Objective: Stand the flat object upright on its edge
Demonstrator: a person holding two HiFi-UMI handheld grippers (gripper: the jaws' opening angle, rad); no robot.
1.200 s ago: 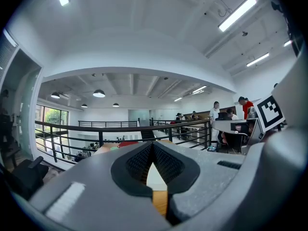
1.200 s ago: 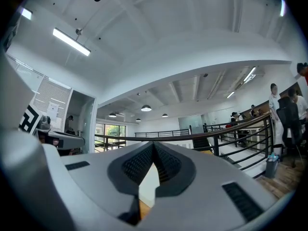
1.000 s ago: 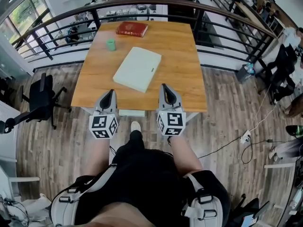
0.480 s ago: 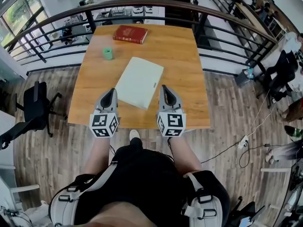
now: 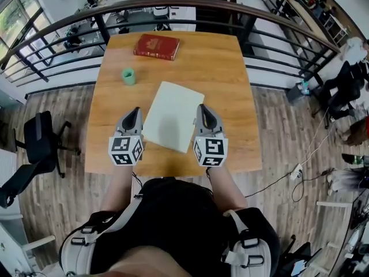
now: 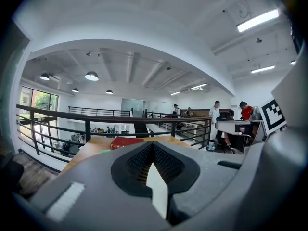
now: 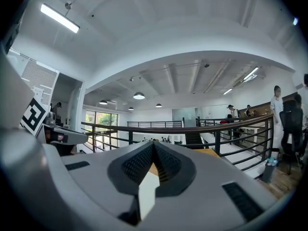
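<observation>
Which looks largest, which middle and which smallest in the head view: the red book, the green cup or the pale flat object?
1. pale flat object: clearly the largest.
2. red book: smaller, though it lies farther from the camera, so the real gap may be less.
3. green cup: smallest by far.

Head view overhead; gripper views level across table [image 5: 230,56]

free: table [image 5: 228,85] right | obstacles: flat pad [image 5: 172,116] centre; green cup [image 5: 128,76], red book [image 5: 156,46] left
</observation>
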